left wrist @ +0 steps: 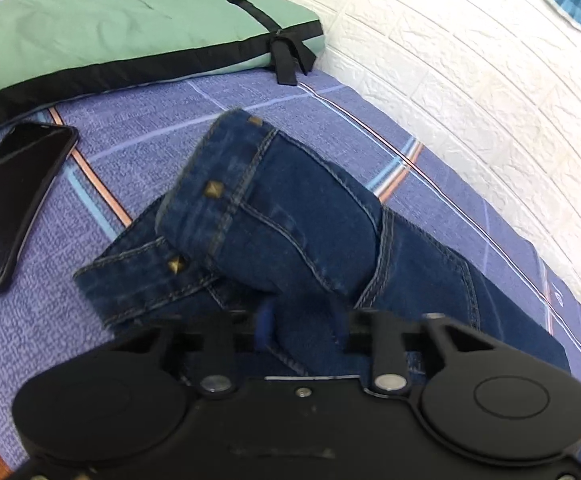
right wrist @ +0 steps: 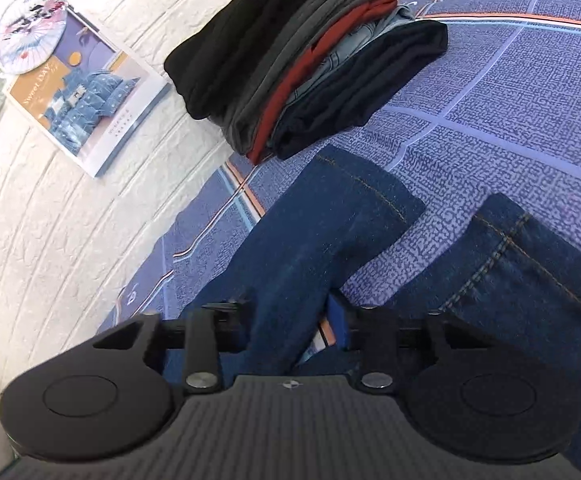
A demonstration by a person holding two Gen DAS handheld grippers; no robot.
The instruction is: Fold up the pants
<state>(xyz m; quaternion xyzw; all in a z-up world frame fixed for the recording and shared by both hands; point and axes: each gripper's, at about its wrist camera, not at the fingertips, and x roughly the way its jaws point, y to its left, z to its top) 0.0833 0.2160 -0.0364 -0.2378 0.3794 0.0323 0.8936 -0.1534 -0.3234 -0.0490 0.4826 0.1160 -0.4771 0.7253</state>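
Observation:
Dark blue jeans lie on a purple checked bed sheet. The waistband with brass studs is bunched and lifted off the sheet. My left gripper is shut on the denim just below the waist, with cloth pinched between its blue pads. In the right wrist view one pants leg rises from its hem on the sheet into my right gripper, which is shut on it. The other leg lies flat to the right.
A black phone lies left of the waistband, below a green pillow. A stack of folded clothes sits beyond the leg hems. A white brick wall borders the bed; a printed packet leans on it.

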